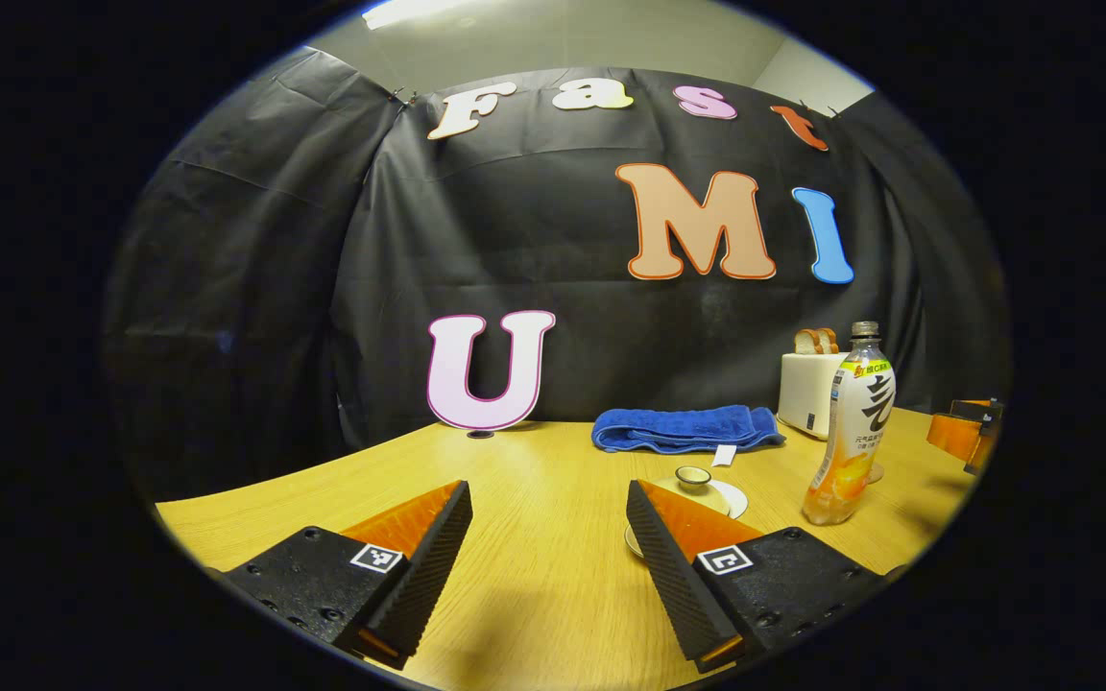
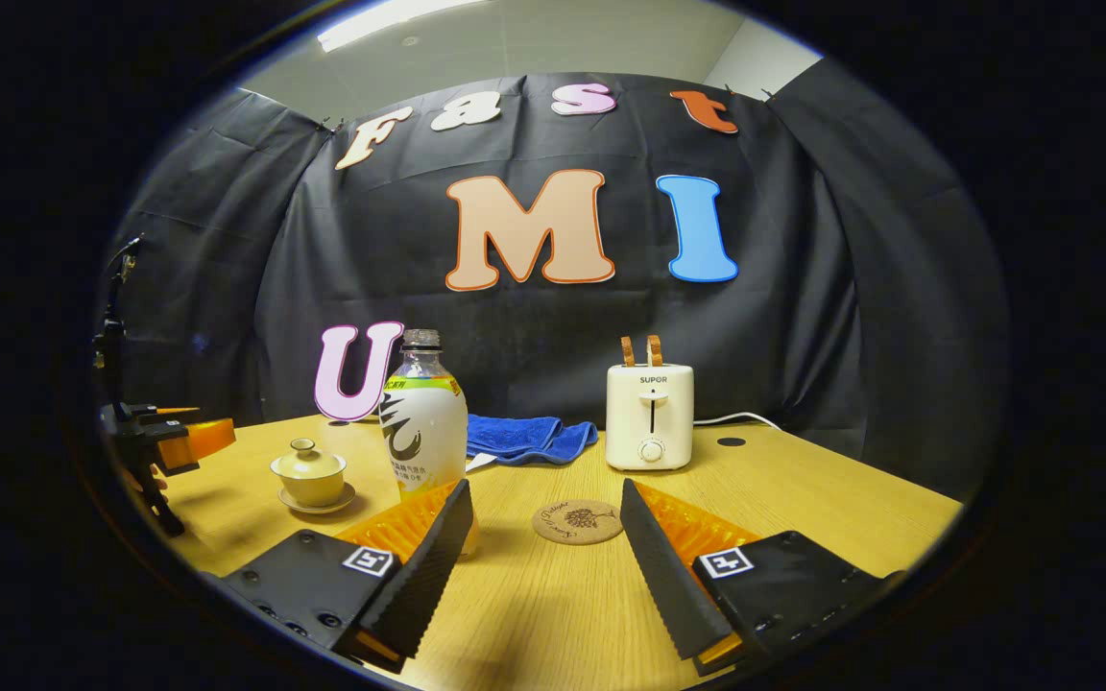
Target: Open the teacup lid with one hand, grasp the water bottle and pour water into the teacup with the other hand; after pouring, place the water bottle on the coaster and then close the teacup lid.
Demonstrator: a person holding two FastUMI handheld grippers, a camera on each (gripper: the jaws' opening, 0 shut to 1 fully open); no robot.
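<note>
In the left gripper view, the left gripper (image 1: 548,518) is hovering over the wooden table (image 1: 534,576) with its two fingers spread wide apart and nothing lying between them. The lidded teacup (image 1: 693,480) is sitting on its saucer (image 1: 733,499) just past the right-hand finger, partly hidden by it, with the lid in place. The water bottle (image 1: 851,427) is standing upright just to the right of the teacup, its cap off and orange liquid showing in its lower part. Behind them a folded blue towel (image 1: 685,428) is lying near the wall, and a white toaster (image 1: 810,392) with bread in its slots is standing behind the bottle. The other gripper (image 1: 968,434) is showing at the far right edge. In the right gripper view, the right gripper (image 2: 545,523) is also standing wide open and gripping nothing. The water bottle (image 2: 423,422) is standing just beyond the left-hand finger, the teacup (image 2: 309,470) is resting on its saucer well to the left, and the round cork coaster (image 2: 578,521) is lying bare on the table between the fingertips, farther ahead. The toaster (image 2: 650,415) is standing behind the coaster, the towel (image 2: 529,437) beside it, and the left gripper (image 2: 164,440) is hanging at the left edge near the teacup
</note>
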